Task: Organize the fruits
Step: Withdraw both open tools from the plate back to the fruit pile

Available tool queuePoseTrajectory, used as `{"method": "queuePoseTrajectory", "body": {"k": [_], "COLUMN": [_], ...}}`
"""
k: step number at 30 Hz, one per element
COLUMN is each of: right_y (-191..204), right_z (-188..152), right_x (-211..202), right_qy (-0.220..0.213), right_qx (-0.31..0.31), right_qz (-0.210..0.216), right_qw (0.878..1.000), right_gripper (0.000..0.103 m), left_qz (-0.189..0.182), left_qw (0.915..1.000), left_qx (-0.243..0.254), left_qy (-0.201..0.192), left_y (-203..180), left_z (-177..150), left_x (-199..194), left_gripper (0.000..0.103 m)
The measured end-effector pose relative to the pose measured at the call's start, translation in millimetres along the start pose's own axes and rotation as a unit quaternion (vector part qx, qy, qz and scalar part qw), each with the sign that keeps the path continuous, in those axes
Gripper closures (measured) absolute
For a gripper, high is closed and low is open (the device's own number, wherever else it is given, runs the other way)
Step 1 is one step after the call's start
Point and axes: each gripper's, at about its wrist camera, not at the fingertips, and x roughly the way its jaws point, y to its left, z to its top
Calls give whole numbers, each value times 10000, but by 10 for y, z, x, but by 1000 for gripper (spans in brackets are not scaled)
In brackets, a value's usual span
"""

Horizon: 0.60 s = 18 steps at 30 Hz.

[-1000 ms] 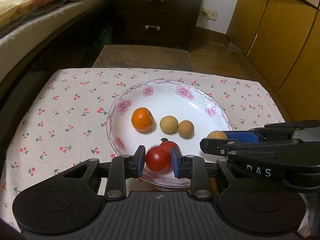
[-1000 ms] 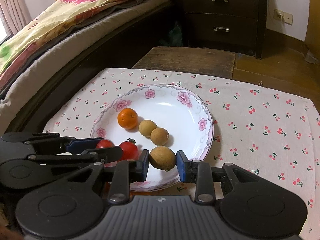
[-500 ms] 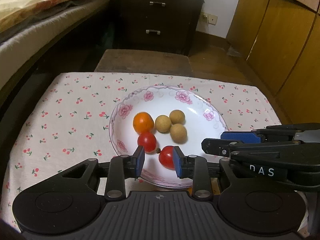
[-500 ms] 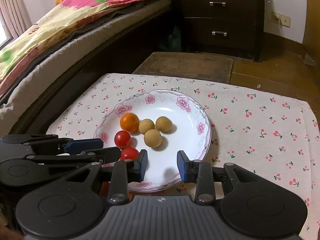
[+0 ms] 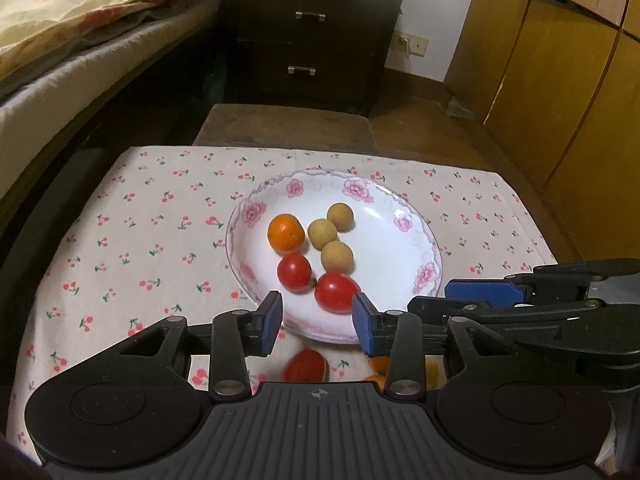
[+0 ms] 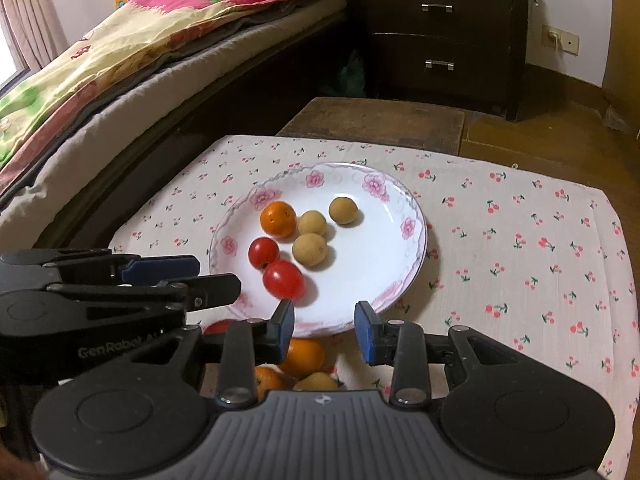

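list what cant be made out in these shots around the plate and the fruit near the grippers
- Loose fruit by the plate: right wrist view, count hidden by the right gripper.
- Red fruit: left wrist view, blurred, partly behind the left gripper.
- Tablecloth near edge: hidden by gripper bodies.

A home bedroom. A bed with a patchwork quilt runs along the 9 to 11 o'clock side. A dark nightstand with two drawers stands at 12 o'clock, a wall socket just right of it. Wooden wardrobe doors fill 2 o'clock. The floor is wood, and a low table wears a cherry-print cloth.
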Motion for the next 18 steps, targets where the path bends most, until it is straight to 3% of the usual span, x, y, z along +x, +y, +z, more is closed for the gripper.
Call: {"method": "queuePoseTrajectory", "body": {"k": [18], "right_y": [-22], "right_z": [-249], "right_x": [-62], "right_qy": [255], "right_qx": [133], "right_qz": [-8], "right_qw": [9996], "right_gripper": [68], "left_qz": [43], "left_qw": [9988], "left_qx": [101], "left_qy": [474], "left_y": [57], "left_z": [-270], "left_x": [164], "left_gripper": [55]}}
